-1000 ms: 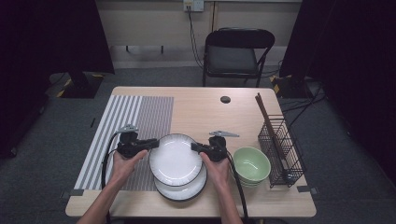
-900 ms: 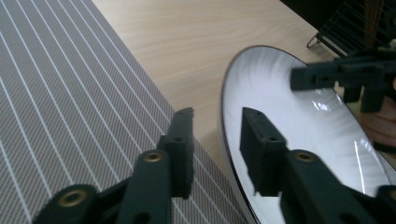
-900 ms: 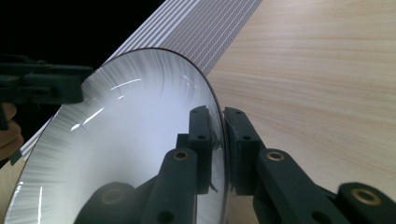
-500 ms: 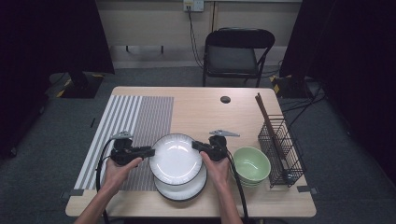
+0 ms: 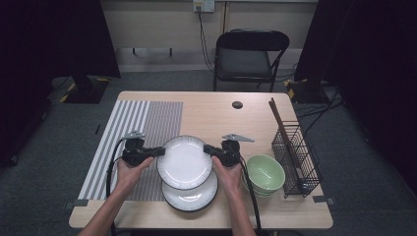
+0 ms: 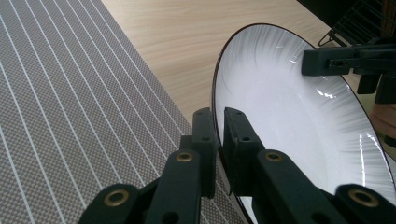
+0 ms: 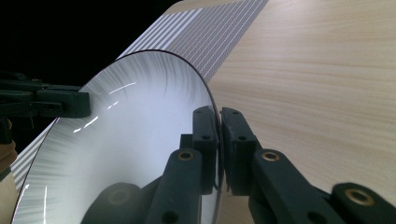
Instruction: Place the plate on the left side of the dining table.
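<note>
Since a second ago the left gripper [image 5: 158, 152] has slid in toward the top plate [image 5: 185, 162] and its jaws have just been closing onto the left rim; the right gripper [image 5: 209, 148] hardly moved and pinches the right rim. Held at opposite edges for balance, the top plate hangs above the lower plate [image 5: 191, 195], left of the green bowls [image 5: 265, 174]

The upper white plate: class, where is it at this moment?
In the high view the upper white plate is near the table's front edge, gripped between the left gripper and right gripper, above another white plate.
</note>
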